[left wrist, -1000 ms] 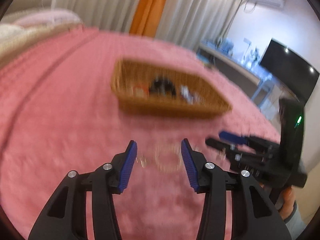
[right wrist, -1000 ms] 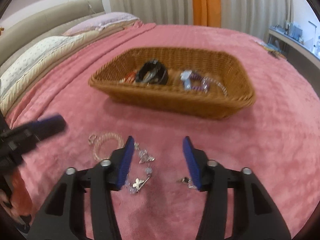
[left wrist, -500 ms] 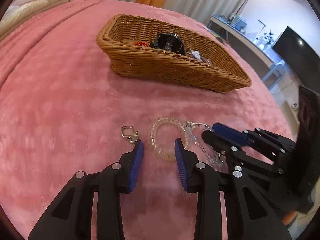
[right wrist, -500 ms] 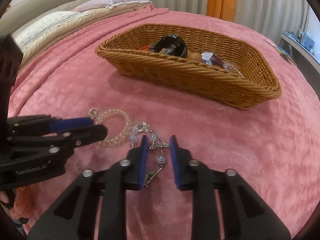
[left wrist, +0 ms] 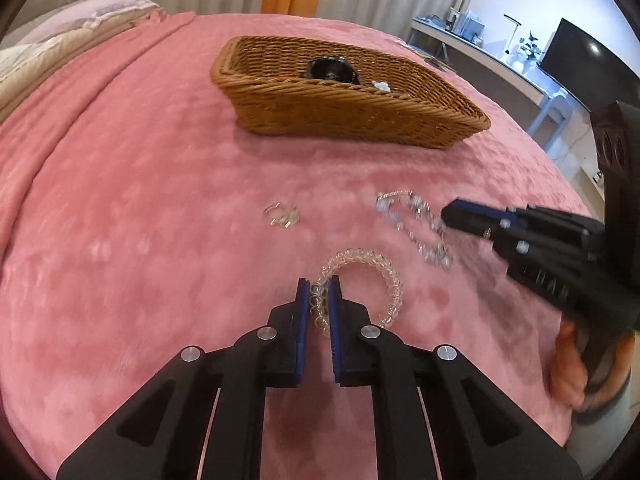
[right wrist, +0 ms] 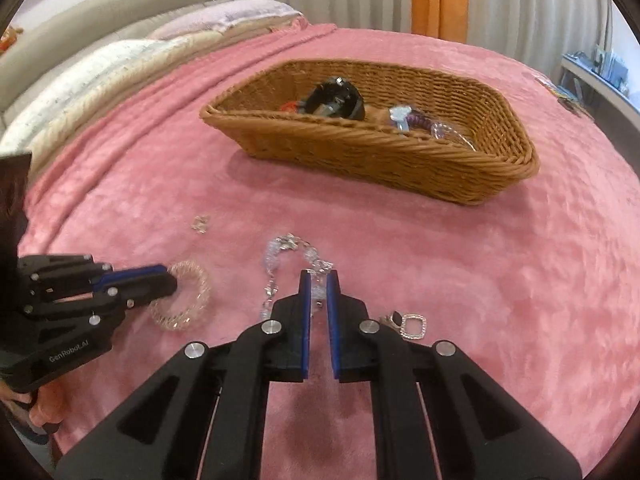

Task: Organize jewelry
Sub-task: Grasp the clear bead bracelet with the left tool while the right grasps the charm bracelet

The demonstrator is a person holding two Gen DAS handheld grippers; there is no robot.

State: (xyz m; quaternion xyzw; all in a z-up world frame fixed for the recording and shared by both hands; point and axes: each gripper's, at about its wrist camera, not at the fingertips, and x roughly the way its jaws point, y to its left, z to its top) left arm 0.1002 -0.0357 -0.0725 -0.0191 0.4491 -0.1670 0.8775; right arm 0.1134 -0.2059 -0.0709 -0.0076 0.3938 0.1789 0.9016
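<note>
The basket is brown woven wicker, rough and bumpy. The pink blanket is soft fuzzy cloth, and the bracelet looks like clear shiny plastic (a coiled ring). The chain is shiny silver metal with see-through beads

Bright, even daylight; soft shadows; fisheye-bent edges; slight motion blur

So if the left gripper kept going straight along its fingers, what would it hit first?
Beyond the clear coil bracelet that the left gripper grips, probably bare pink blanket; the wicker basket lies farther on, though depth is uncertain.
</note>
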